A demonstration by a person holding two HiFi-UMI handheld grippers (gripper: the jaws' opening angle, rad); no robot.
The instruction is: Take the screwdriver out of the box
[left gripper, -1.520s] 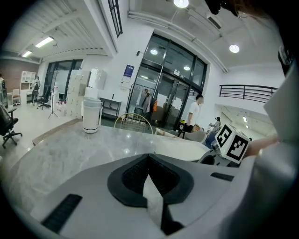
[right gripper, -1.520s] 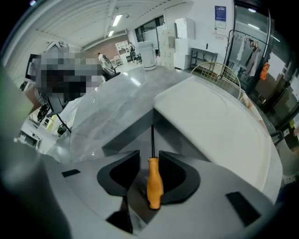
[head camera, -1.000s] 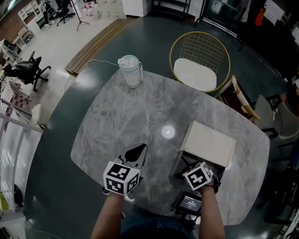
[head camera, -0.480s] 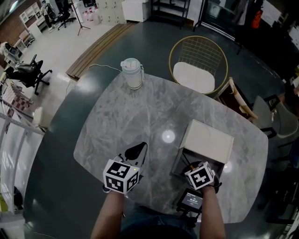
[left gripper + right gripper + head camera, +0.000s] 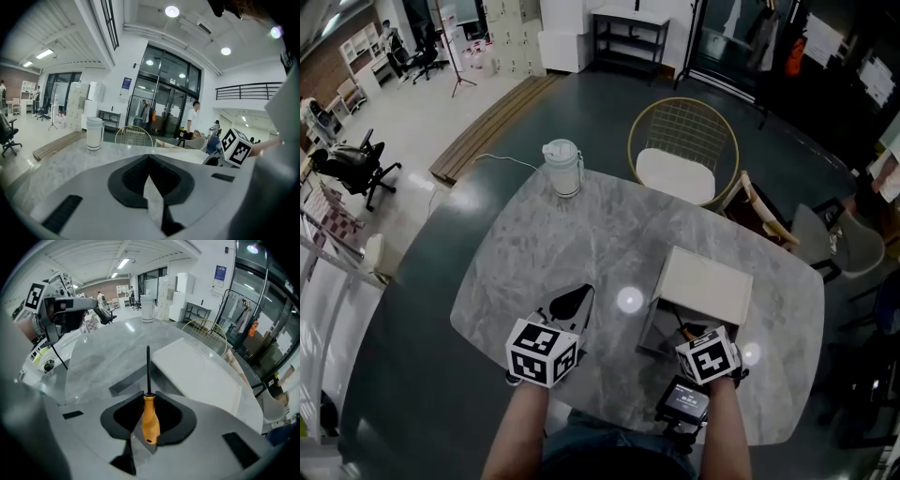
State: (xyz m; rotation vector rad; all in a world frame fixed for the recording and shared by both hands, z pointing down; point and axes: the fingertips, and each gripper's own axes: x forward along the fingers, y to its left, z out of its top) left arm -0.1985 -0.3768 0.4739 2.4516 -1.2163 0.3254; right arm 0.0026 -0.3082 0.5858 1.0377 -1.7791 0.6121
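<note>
One screwdriver [image 5: 150, 420], handle gripped in right gripper [image 5: 149, 397], jaws just closed on it, shaft fwd toward box [image 5: 197, 371]

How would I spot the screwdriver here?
Find the grey marble table, then the white box at its near right edge. There the right tool grips the screwdriver, the only thing with an orange handle and thin black shaft.

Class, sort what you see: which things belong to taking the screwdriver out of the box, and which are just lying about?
In the job: screwdriver, right claw shut on it, open box.
Lying about: white jug, wire chair, idle left claw.
</note>
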